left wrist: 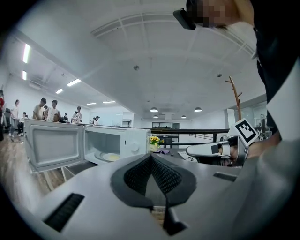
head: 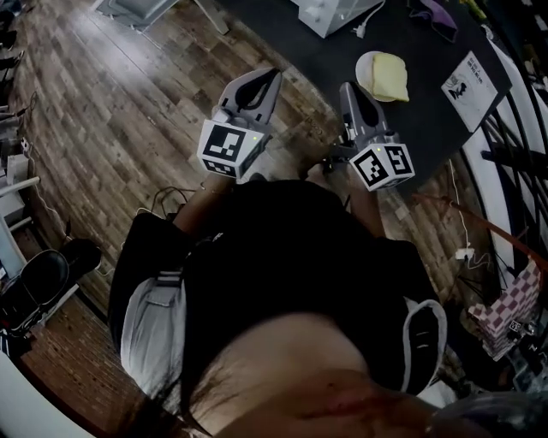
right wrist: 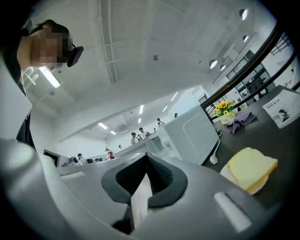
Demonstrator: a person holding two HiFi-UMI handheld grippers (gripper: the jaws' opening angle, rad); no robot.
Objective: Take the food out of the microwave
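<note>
Left gripper [left wrist: 151, 157] and right gripper [right wrist: 146, 156] both closed tight, nothing held; the food [right wrist: 251, 168], a yellow slice on a plate [right wrist: 226, 174], lies on the dark table [head: 325, 77] beside the microwave [right wrist: 187, 133], outside its cavity, nearer the right gripper and off to that claw's right

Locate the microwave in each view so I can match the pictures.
Head view: microwave at the top edge, only a corner showing.
Left gripper view: centre left, door swung open.
Right gripper view: right of centre.
Shared landmark: the dark table it stands on.
</note>
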